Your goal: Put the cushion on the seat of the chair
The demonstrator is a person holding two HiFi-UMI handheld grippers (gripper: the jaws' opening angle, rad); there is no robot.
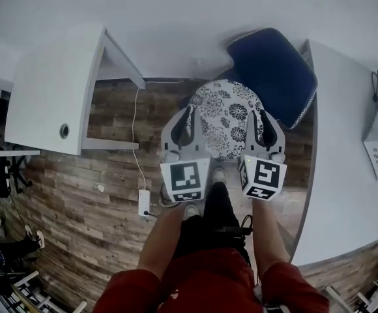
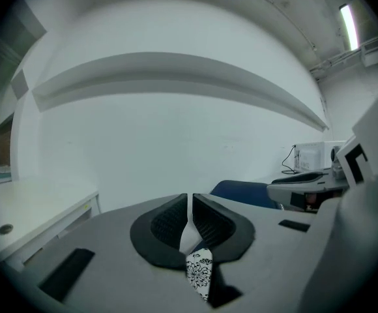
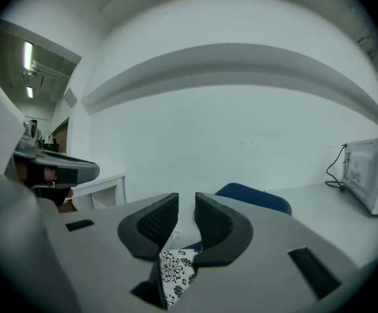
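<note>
While both tools pinch it, the floral cushion (image 1: 225, 119) hangs above the wood floor (image 1: 98, 201), before the blue chair (image 1: 274, 70) (not on its seat). The left gripper (image 1: 188, 124) and right gripper (image 1: 262, 124) are each nearly closed on the cushion's rim.

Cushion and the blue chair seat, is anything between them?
Nothing visible does. The floral cushion, held by the left gripper and right gripper, hangs by the blue chair seat, whose surface is bare.
</note>
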